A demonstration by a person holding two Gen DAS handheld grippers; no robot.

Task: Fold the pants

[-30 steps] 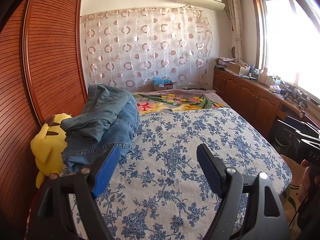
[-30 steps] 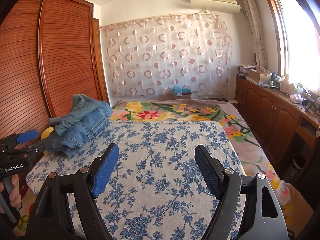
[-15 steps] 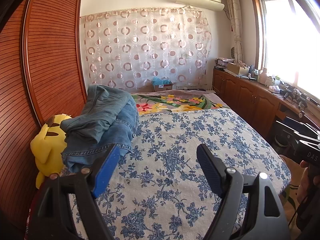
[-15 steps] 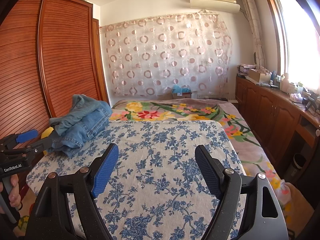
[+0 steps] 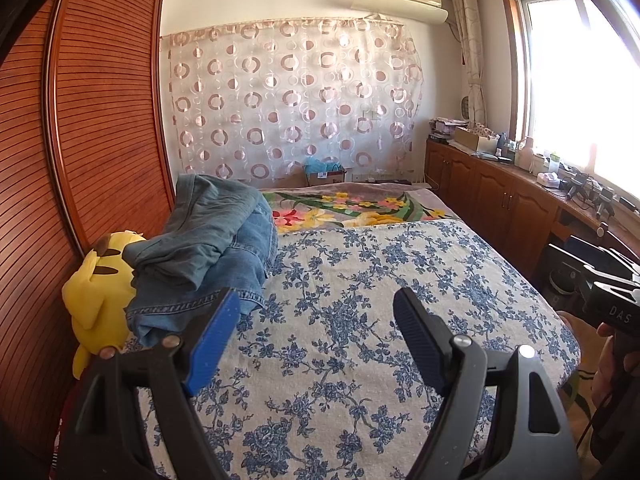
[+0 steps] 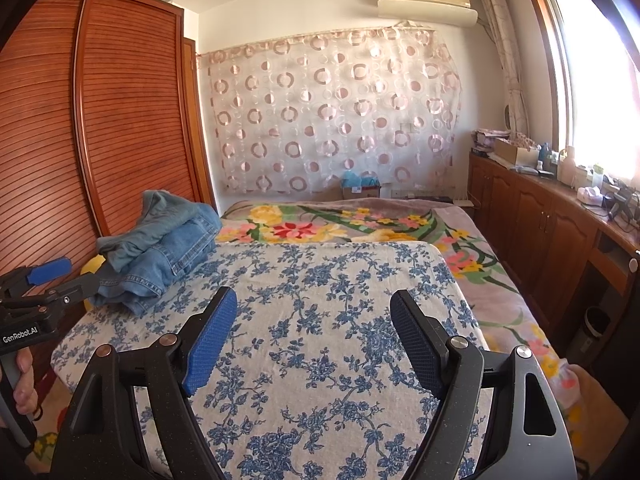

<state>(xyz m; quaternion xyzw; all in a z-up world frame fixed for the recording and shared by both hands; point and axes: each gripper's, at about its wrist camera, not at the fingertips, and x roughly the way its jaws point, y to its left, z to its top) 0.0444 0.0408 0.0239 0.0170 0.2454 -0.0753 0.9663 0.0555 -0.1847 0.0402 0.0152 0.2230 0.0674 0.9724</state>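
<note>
A heap of blue denim pants (image 5: 208, 248) lies crumpled at the left edge of the bed, beside the wardrobe; it also shows in the right wrist view (image 6: 160, 248). My left gripper (image 5: 316, 316) is open and empty, held above the blue-flowered bedspread (image 5: 360, 300), just right of the heap's near hem. My right gripper (image 6: 314, 316) is open and empty over the middle of the bedspread (image 6: 320, 280), well right of the pants. The left gripper also shows at the left edge of the right wrist view (image 6: 44, 280).
A yellow plush toy (image 5: 96, 292) sits between the pants and the brown slatted wardrobe (image 5: 80, 140). A flowered blanket (image 5: 344, 212) covers the far end of the bed. Wooden cabinets (image 6: 552, 232) with clutter run along the right wall under the window.
</note>
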